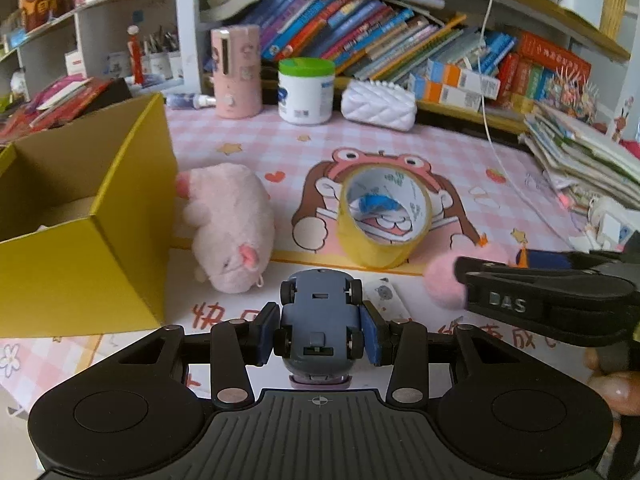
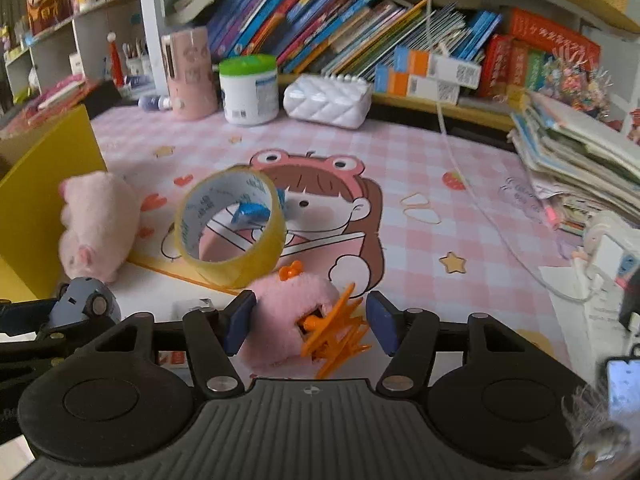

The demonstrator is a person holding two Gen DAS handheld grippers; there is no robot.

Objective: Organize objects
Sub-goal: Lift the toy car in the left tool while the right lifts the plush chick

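My left gripper (image 1: 319,330) is shut on a blue-grey toy car (image 1: 319,312), held underside up just above the desk; the car also shows in the right wrist view (image 2: 86,300). My right gripper (image 2: 308,322) is open around a pink fluffy hair clip with orange teeth (image 2: 304,312), which lies on the mat; its pink fluff shows in the left wrist view (image 1: 442,282). A yellow tape roll (image 1: 382,220) (image 2: 232,228) stands on the mat. A pink plush pig (image 1: 230,228) (image 2: 96,224) lies against the open yellow box (image 1: 80,248) (image 2: 48,184).
A pink cup (image 1: 236,72), a green-lidded white jar (image 1: 306,90) and a white quilted case (image 1: 378,106) stand at the back before rows of books. A stack of booklets (image 1: 580,160) sits at the right. A white cable (image 2: 472,200) crosses the mat.
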